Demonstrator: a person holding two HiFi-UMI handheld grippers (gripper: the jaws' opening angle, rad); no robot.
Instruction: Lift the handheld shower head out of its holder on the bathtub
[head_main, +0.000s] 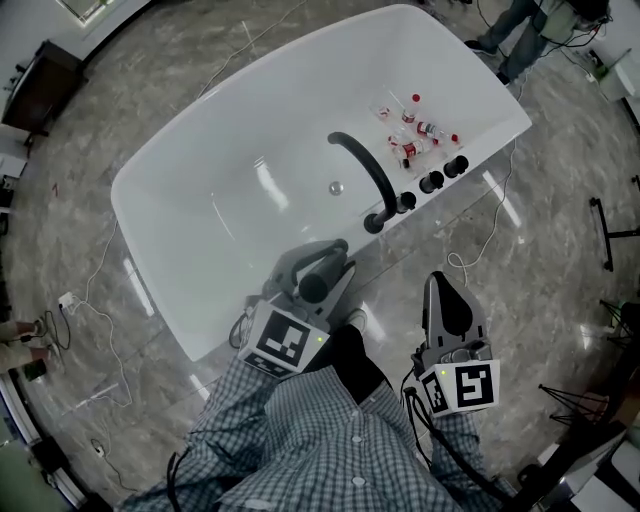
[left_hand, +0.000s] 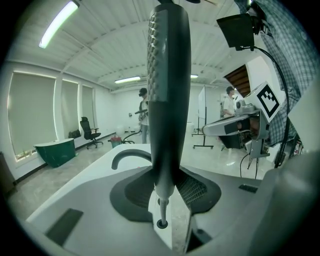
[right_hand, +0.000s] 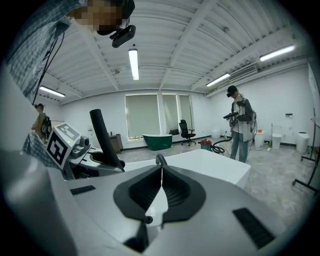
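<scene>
Shower head clamped by left gripper looks stubby from overhead.

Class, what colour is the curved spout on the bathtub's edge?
The spout is black; the head view shows it best.

My head camera looks steeply down from high above the bathtub, which runs from 8 to 2 o'clock. The 2 gripper cameras sit low and close behind their own jaws, facing nearly level across the room. The left one is crowded at 12 o'clock by the shower head. All 3 views share the tub's black spout.
</scene>
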